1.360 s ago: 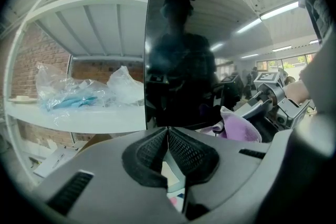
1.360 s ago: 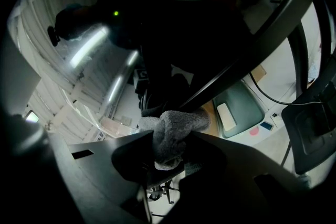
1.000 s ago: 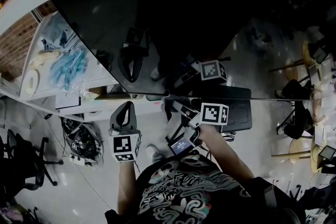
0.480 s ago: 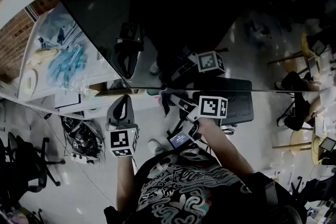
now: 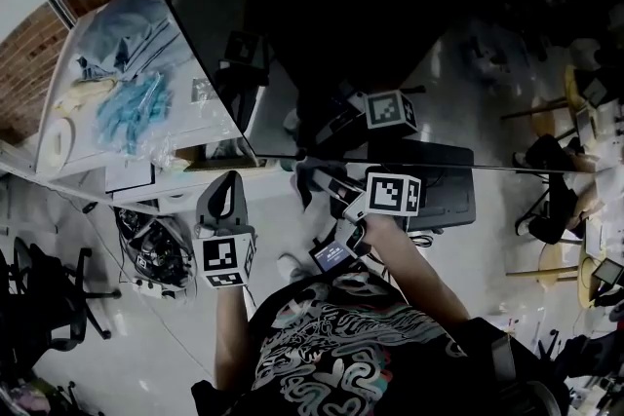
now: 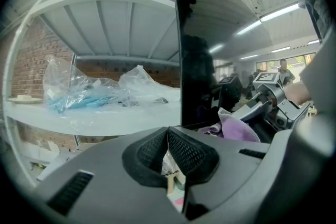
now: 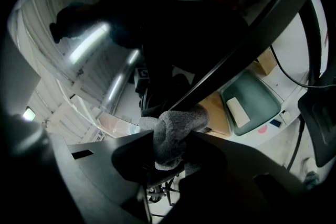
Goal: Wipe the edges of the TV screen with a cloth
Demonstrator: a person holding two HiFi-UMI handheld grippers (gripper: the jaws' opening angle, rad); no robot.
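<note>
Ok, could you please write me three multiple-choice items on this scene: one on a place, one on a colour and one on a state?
1. Where is the cloth?
A) pressed to the lower edge of the TV
B) folded on a chair
C) on the floor

2. What colour are the items in the plastic bag on the shelf?
A) red
B) blue
C) yellow

3. How is the left gripper?
A) shut on the cloth
B) wide open
C) shut and empty

Answers:
1 A, the right gripper holds it against that edge.
2 B, blue shows through the plastic.
3 C, its jaws meet with nothing between them.
</note>
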